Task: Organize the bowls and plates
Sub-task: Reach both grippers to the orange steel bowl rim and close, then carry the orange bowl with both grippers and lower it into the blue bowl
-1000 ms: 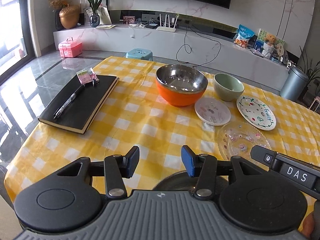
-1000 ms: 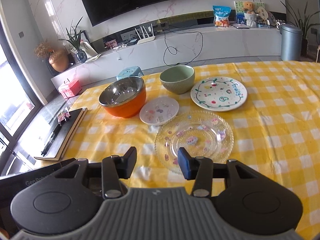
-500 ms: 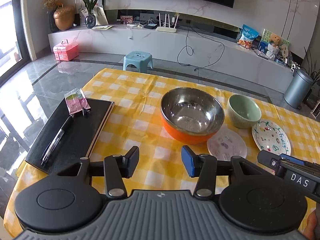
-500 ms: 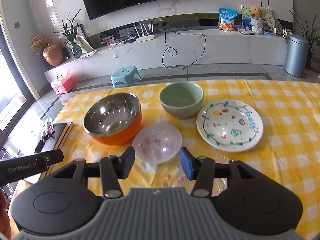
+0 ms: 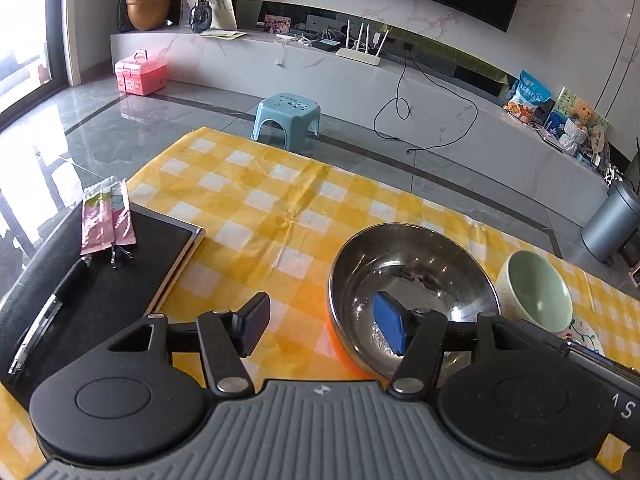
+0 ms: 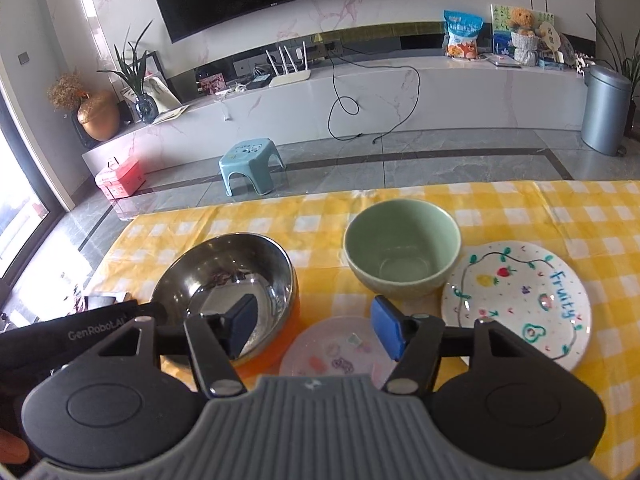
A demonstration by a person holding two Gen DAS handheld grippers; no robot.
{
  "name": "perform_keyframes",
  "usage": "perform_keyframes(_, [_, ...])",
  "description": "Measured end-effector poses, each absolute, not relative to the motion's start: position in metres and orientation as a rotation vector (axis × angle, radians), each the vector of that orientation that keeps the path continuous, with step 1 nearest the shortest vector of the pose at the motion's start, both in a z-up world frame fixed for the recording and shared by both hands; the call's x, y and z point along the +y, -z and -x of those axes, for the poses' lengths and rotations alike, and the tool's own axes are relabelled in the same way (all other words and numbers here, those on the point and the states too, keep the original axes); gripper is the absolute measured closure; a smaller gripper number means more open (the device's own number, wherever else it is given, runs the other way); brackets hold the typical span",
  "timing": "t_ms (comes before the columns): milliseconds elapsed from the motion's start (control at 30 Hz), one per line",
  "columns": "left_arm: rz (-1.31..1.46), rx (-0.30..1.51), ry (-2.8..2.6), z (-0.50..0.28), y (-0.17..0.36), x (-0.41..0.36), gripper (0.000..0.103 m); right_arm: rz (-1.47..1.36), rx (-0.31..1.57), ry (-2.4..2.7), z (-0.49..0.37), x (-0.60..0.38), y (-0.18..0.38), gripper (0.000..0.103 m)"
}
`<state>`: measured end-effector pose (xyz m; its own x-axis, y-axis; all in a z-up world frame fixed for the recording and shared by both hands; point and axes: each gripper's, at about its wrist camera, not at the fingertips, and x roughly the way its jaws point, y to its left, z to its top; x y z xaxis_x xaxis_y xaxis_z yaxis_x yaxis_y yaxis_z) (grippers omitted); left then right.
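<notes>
left gripper [image 5: 322,326] empty, jaws opening astride the near left rim of the steel bowl [image 5: 412,276], one pad inside it, none pressing. right gripper [image 6: 316,326] empty, jaws opening over the small plate [image 6: 340,354], one pad hanging over the steel bowl's right rim. green bowl [image 6: 402,254] and painted plate [image 6: 516,300] stand beyond on the yellow tablecloth [image 5: 256,200]. advice: seat each rim fully between the pads before closing, and lift level to avoid tipping.

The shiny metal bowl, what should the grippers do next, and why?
Probably ease the left gripper down so its opening jaws straddle the near rim of the metal bowl. Nothing is gripped yet, and the rim sits between its fingers. The right gripper, also opening, holds nothing.
</notes>
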<state>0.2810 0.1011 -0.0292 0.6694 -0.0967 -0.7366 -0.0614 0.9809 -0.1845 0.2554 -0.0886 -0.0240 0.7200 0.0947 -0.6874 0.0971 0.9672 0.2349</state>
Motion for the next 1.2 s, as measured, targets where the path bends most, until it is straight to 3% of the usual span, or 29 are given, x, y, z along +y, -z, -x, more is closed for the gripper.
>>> perform_keyframes(200, [0.258, 0.896, 0.023, -0.299, 0.048, 0.098, 0.034, -0.278, 0.821, 0.015, -0.276, -0.084, 0.044, 0.045])
perform_keyframes(300, [0.235, 0.92, 0.022, -0.301, 0.056, 0.093, 0.051, -0.301, 0.842, 0.004, -0.281, -0.083, 0.052, 0.053])
perform_keyframes(367, [0.23, 0.938, 0.029, -0.302, 0.059, 0.091, 0.071, -0.308, 0.835, -0.009, -0.282, -0.082, 0.054, 0.061])
perform_keyframes(500, [0.211, 0.933, 0.055, -0.3, 0.058, 0.085, 0.083, -0.311, 0.829, -0.046, -0.282, -0.077, 0.052, 0.079])
perform_keyframes(567, [0.201, 0.931, 0.05, -0.3, 0.055, 0.083, 0.085, -0.319, 0.836, -0.057, -0.282, -0.074, 0.051, 0.088])
perform_keyframes(667, [0.208, 0.938, 0.048, -0.299, 0.052, 0.084, 0.088, -0.319, 0.846, -0.036, -0.284, -0.072, 0.05, 0.091])
perform_keyframes(1200, [0.236, 0.876, 0.018, -0.209, -0.004, 0.091, 0.089, -0.384, 0.82, -0.081, -0.205, -0.085, 0.003, 0.095])
